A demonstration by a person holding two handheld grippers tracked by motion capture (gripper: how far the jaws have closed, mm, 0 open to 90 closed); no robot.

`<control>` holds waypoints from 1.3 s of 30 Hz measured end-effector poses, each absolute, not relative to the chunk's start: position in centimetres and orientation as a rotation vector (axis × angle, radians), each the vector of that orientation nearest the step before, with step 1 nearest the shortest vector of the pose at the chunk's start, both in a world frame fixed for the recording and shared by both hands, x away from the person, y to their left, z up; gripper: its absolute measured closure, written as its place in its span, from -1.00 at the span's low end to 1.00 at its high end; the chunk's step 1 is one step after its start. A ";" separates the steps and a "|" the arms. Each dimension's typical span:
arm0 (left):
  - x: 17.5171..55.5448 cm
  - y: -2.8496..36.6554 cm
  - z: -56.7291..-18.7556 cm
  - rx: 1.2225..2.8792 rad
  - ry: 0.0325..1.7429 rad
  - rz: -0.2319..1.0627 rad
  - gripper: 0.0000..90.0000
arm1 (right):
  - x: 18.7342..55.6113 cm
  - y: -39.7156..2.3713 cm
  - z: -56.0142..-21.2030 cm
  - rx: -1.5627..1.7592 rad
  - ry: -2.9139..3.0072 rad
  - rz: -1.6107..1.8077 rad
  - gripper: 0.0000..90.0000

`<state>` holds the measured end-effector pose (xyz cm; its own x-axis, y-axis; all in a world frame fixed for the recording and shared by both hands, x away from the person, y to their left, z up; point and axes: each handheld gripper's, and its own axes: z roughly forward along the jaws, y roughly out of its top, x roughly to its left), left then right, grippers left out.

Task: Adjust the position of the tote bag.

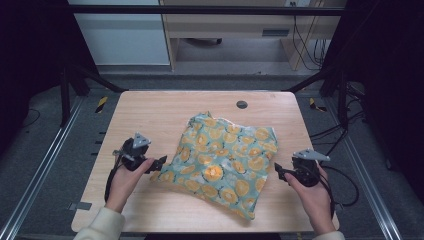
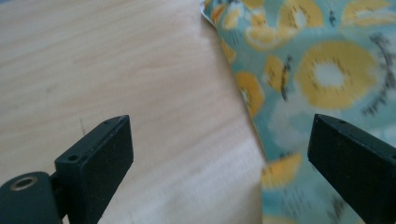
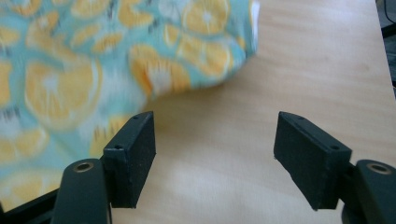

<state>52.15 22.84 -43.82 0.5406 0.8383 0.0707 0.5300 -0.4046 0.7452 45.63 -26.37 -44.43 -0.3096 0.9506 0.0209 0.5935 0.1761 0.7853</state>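
Here the orange-print cloth (image 1: 222, 160) lies rumpled at the centre of the wooden table (image 1: 150, 107). The left gripper (image 1: 161, 162) sits at its nine o'clock edge, jaws released and empty; the right gripper (image 1: 278, 171), at three o'clock, is likewise released.

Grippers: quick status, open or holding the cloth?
Left gripper: open, holding nothing, at the edge of the orange-print cloth.
Right gripper: open, holding nothing.

Left gripper (image 1: 161, 162) and right gripper (image 1: 278, 171) — both agape, empty
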 end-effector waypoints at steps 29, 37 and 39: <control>59.6 16.1 -43.6 2.176 1.086 0.566 -0.80 | 57.1 -25.5 -46.8 1.704 1.989 0.929 -0.63; 59.6 16.3 -43.7 2.173 1.084 0.556 -0.79 | 57.2 -24.8 -47.3 1.647 2.081 0.939 0.33; 59.7 16.3 -43.7 2.171 1.087 0.557 -0.79 | 57.1 -24.7 -47.2 1.627 2.098 0.946 0.53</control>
<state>59.70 16.30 -43.69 0.5682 0.8184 0.0859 0.5476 -0.4539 0.7029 57.12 -24.69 -47.18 -0.2989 0.9438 0.1412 0.7306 0.1311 0.6700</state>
